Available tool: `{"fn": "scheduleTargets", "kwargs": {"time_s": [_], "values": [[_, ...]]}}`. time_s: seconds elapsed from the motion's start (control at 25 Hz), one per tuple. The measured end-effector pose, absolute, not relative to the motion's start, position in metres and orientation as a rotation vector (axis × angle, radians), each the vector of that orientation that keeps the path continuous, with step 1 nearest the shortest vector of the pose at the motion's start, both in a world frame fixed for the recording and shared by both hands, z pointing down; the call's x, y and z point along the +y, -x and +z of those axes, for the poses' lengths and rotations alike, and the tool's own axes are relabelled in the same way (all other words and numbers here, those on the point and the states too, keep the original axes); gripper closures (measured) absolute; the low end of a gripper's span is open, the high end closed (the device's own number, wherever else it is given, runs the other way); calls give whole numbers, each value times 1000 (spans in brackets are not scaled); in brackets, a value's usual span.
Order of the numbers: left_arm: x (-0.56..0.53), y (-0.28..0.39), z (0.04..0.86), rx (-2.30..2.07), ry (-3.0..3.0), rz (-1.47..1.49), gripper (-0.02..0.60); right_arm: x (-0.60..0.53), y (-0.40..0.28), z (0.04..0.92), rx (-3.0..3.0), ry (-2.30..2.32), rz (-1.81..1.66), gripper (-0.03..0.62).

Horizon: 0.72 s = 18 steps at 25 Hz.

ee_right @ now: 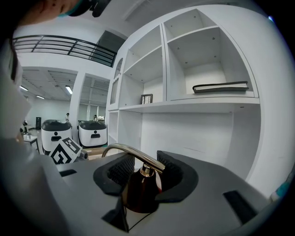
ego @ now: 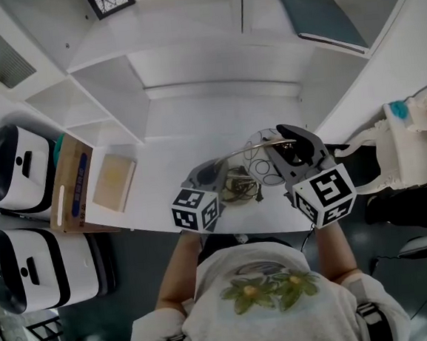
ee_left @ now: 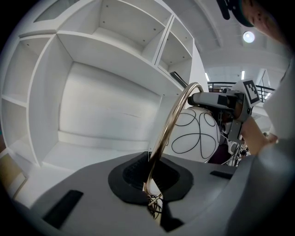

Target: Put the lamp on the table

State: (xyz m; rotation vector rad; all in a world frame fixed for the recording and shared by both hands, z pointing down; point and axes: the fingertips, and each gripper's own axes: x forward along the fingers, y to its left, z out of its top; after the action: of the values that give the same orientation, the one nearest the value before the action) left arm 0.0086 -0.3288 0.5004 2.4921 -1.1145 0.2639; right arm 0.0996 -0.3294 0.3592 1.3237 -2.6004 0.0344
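The lamp has a curved brass arm (ego: 241,152), a white globe shade (ego: 263,158) with black looping lines, and a wire base (ego: 239,187). It hangs over the front of the white table (ego: 159,145), held between both grippers. My left gripper (ego: 212,175) is shut on the brass arm (ee_left: 173,120) low down, near the wire base (ee_left: 154,203). My right gripper (ego: 290,150) is shut on the dark socket cap (ee_right: 140,191) where the arm (ee_right: 129,152) meets the shade. In the left gripper view the shade (ee_left: 193,133) hangs under the right gripper (ee_left: 216,99).
White shelving (ego: 102,87) rises behind the table. A cardboard box (ego: 71,182) and a flat wooden board (ego: 114,182) lie at the left end. Two white machines (ego: 12,165) stand further left. A dark folder (ego: 322,15) lies on a right shelf.
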Motion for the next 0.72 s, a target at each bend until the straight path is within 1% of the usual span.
{"fn": "scheduleTargets", "kwargs": {"time_s": [0.72], "values": [[-331,5,510,-1122,-2487,232,551,-333,-80,363,-2595,-1291,-40,424]]}}
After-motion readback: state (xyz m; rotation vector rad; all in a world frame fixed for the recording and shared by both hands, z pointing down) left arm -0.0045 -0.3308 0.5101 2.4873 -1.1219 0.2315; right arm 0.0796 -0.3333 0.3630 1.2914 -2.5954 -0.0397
